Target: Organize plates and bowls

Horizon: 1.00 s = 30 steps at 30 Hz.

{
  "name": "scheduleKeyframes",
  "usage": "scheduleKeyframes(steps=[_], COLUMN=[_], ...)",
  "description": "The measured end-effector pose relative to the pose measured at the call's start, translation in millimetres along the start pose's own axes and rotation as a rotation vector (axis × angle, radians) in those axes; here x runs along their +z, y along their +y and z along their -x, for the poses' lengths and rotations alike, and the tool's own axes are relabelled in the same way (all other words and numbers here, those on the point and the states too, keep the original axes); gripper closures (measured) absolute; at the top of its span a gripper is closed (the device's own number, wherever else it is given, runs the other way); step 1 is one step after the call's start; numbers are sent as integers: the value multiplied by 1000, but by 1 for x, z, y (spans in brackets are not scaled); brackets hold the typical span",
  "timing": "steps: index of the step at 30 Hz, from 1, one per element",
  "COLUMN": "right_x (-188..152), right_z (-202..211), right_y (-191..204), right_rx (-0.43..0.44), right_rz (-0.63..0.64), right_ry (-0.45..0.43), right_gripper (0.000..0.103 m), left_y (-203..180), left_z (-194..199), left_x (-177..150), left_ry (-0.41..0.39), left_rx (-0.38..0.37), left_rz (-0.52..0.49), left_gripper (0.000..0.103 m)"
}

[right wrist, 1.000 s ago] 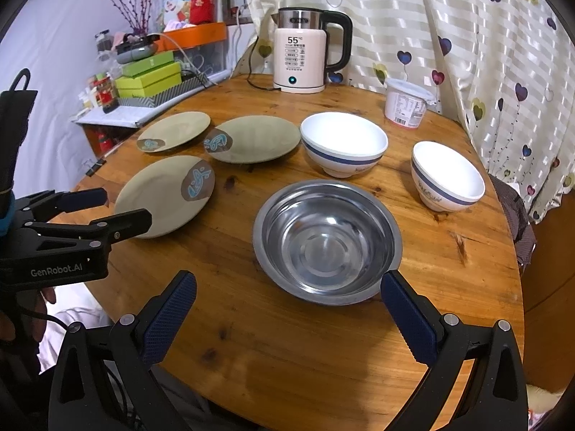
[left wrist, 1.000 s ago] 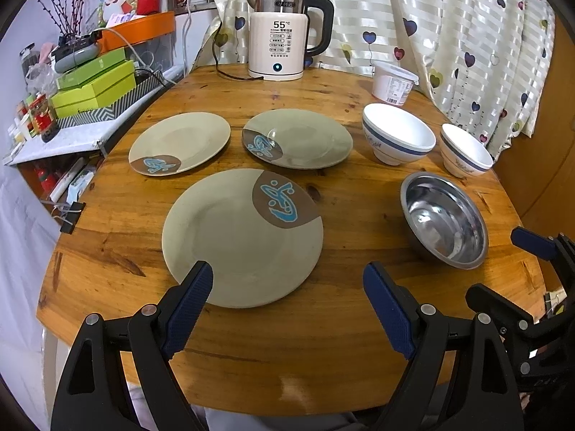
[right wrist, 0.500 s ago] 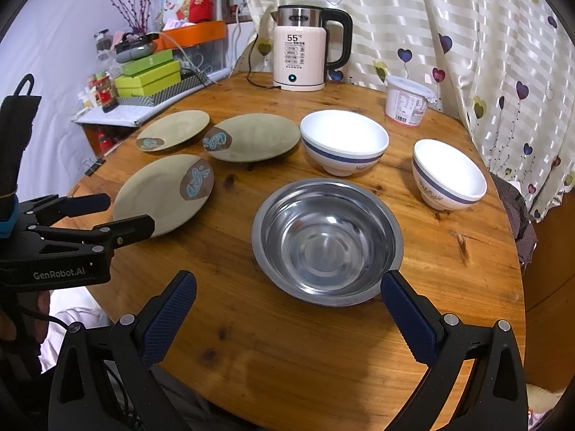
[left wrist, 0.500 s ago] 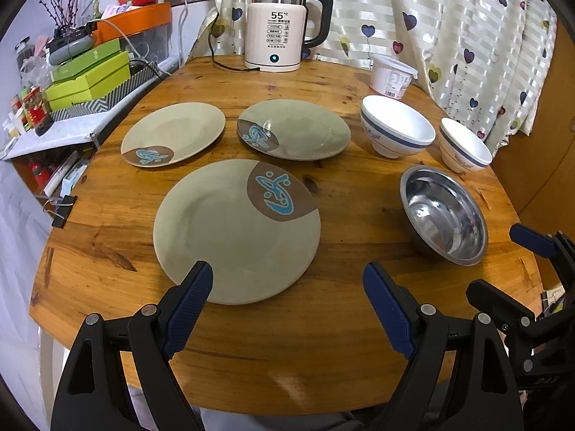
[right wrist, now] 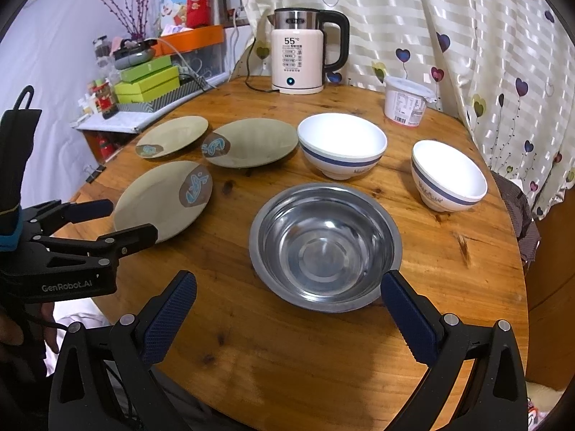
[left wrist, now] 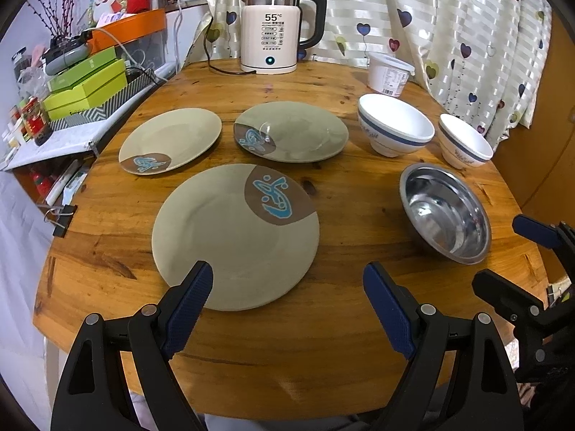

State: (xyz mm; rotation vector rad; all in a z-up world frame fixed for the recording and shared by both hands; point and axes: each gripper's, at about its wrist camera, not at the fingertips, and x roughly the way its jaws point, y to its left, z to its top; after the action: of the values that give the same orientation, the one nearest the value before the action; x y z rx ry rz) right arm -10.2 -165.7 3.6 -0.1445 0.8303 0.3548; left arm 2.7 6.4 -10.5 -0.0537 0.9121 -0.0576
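The left claw is spread wide and grasps nothing; it hangs over the near edge of the round wooden tabletop, its left pad over the near rim of the large plate. The right claw is likewise released and empty, its right pad just before the near rim of the steel bowl.

From the large plate, a smaller plate lies at 11 o'clock and another plate at 1 o'clock, all three apart, each beige with a brown patch bearing a blue motif. From the steel bowl, a white bowl with a blue band stands at 12 o'clock and a second banded white bowl at 2 o'clock, both upright and separate.

At the far edge stands a cream electric kettle whose display reads "55°C"; the smaller lines under it are too fine to read. A white lidded tub with a printed label sits at its 4 o'clock.

Only the right wrist view shows the left tool's body, marked "GenRobot.AI", and part of a hand holding it. Only the left wrist view shows a binder clip at the tabletop's left edge.

Green boxes are stacked on a side shelf at 9 o'clock; a heart-patterned curtain hangs behind.
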Motion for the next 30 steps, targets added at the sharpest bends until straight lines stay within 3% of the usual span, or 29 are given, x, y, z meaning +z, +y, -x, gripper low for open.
scheduleKeyframes(steps=[30], right_x=[6], right_z=[2], right_y=[-1], right_rx=[19], right_rz=[0], right_ry=[-47], right_gripper=[0], left_y=[3], left_z=[-4], left_x=[0], left_ry=[-1], left_rx=[-4], left_rz=[19], left_gripper=[17])
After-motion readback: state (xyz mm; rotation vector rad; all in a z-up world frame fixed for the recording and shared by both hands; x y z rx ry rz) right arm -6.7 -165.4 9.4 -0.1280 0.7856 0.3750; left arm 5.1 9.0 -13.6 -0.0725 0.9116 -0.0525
